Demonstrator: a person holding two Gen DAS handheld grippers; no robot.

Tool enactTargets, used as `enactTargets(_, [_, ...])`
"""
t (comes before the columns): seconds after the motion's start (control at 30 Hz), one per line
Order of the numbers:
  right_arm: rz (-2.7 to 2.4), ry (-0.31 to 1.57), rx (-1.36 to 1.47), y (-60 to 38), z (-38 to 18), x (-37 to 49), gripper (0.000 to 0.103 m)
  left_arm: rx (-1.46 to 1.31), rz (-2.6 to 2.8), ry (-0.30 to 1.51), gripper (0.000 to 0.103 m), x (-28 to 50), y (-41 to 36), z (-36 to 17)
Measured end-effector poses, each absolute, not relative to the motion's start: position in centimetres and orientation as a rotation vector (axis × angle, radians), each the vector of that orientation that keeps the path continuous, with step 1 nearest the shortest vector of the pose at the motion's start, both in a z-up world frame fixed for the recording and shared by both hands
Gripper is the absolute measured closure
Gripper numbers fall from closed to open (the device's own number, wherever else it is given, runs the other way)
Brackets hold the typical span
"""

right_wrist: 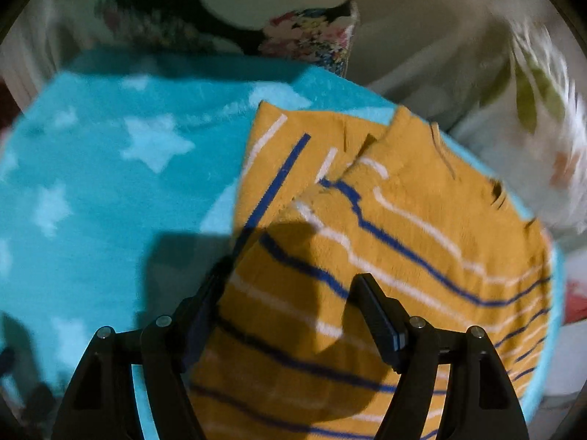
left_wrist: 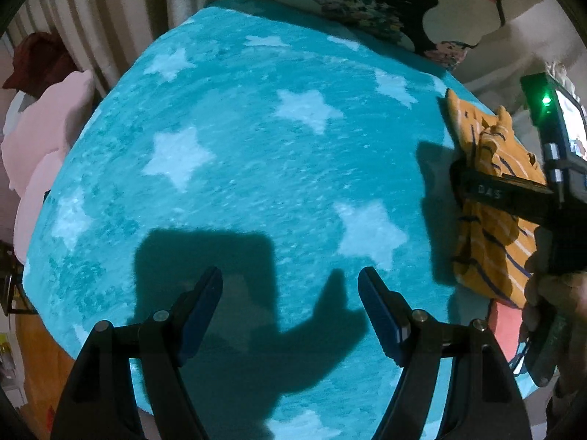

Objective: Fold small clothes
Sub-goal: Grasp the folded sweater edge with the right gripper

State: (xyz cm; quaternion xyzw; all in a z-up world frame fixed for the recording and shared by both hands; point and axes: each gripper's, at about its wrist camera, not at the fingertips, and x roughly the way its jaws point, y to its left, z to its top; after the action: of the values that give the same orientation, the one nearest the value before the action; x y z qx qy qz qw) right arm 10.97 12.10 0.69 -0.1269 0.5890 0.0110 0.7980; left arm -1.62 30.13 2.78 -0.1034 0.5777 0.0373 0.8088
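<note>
A: Left tongs (left_wrist: 290,311) status?
B: Jaws were spread wide, nothing was held. They were hung over bare blanket (left_wrist: 238,154), teal with white stars. Their shadow was cast on the pile just ahead.

A: Right tongs (right_wrist: 290,311)?
B: Also spread wide. The garment (right_wrist: 385,249) was seen between and below the fingers, but no pinch was made; whether the fingers touched cloth couldn't be told. The left finger was lined up with the garment's left edge, the right finger sat over the stripes. Frame was motion-blurred.

A: Garment location?
B: Mustard knit with blue and white stripes, laid flat on the blanket's right edge, partly folded, one layer lapped over another near the top. In the left view it (left_wrist: 491,198) was seen far right, with the right tongs (left_wrist: 458,183) over it and the gripping hand (left_wrist: 550,315) below.

A: Surroundings?
B: A floral-print fabric (left_wrist: 370,3) was noted beyond the blanket's far edge, a pink cushion (left_wrist: 47,139) at its left side, a striped curtain (left_wrist: 110,18) behind that. A red item (left_wrist: 508,326) was seen peeking out just below the garment; type couldn't be told.
</note>
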Motion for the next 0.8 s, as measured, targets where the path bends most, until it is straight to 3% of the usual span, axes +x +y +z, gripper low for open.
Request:
enactTargets(0.13, [-0.016,1.235,-0.321,13.2,0.7,11.1,0.025,-0.239,0.083,1.245,0.027,-1.8,30.6,2.4])
enactTargets(0.2, [-0.021,1.241,-0.286,12.9,0.8,11.2,0.030,-0.240,0.082,1.245,0.027,-1.8,30.7,2.2])
enactTargets(0.27, [-0.044,1.244,-0.258,12.0,1.1,11.1,0.047,-0.238,0.084,1.245,0.027,-1.9,30.8,2.1])
enactTargets(0.33, [-0.047,1.245,-0.235,11.4,1.3,11.0,0.052,-0.243,0.086,1.250,0.027,-2.0,30.9,1.9])
enactTargets(0.57, [-0.057,1.212,-0.335,12.7,0.9,10.7,0.055,-0.235,0.081,1.260,0.027,-2.4,30.0,1.3])
enactTargets(0.73, [-0.014,1.170,-0.290,12.3,1.7,9.5,0.083,-0.231,0.097,1.253,0.027,-3.2,29.2,1.5])
enactTargets(0.8, [0.017,1.170,-0.219,11.3,2.5,9.0,0.085,-0.224,0.111,1.243,0.027,-3.4,28.6,1.9])
